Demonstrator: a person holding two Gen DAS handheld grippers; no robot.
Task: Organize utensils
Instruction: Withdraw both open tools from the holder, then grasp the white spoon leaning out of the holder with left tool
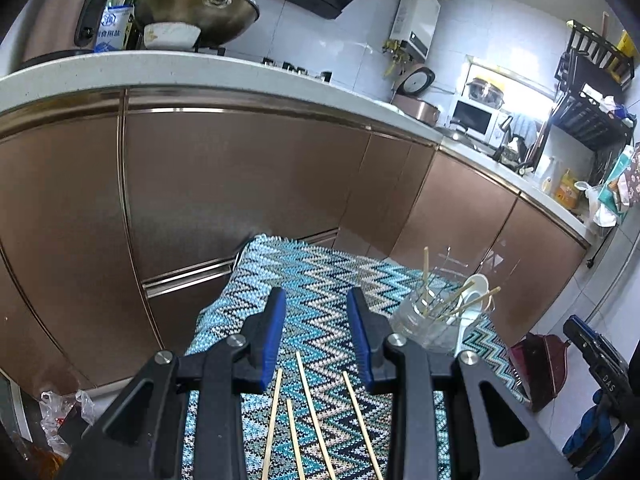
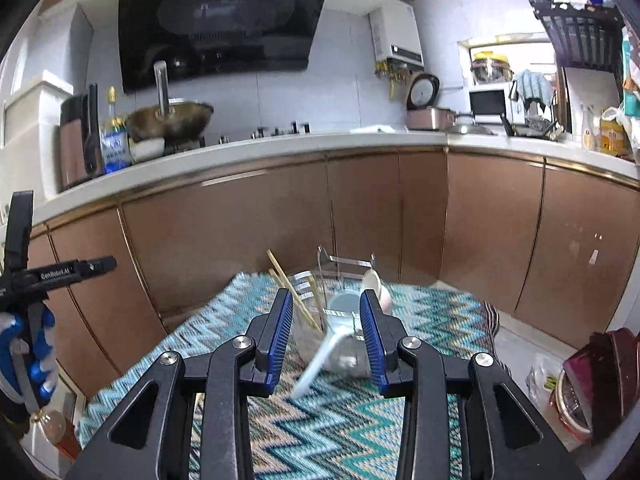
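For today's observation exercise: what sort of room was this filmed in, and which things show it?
Most likely a home kitchen: a wok under a range hood, and a rice cooker on the countertop.

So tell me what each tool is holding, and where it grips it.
Nothing is held. The left tool stands open above loose chopsticks on the cloth; the right tool stands open before the clear holder, its pads touching nothing.

Four chopsticks on the cloth, left of the holder with spoons.
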